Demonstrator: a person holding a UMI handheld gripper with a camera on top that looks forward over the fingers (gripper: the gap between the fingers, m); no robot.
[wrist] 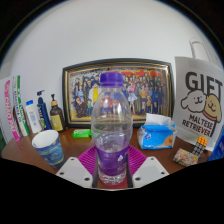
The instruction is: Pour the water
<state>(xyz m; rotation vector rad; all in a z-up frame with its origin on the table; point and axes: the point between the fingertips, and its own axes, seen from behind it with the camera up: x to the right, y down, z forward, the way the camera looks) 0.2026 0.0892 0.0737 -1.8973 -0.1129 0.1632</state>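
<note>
Clear ribbed plastic bottle (pixel 111 125) upright, pinched between gripper (pixel 112 163) pads; round cup (pixel 48 146) nearby

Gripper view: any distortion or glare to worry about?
Gripper view: strong fisheye, the gilt picture frame and desk edge bow; soft highlights on the clear plastic water bottle with purple cap, no harsh glare; the hand-held gripper fingers flank the bottle base, sharp enough.

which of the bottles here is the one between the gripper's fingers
The clear water bottle with the purple cap, standing between the fingers of the gripper. The other bottles are small, stand by the wall beyond the blue cup, well off the fingers.
</note>
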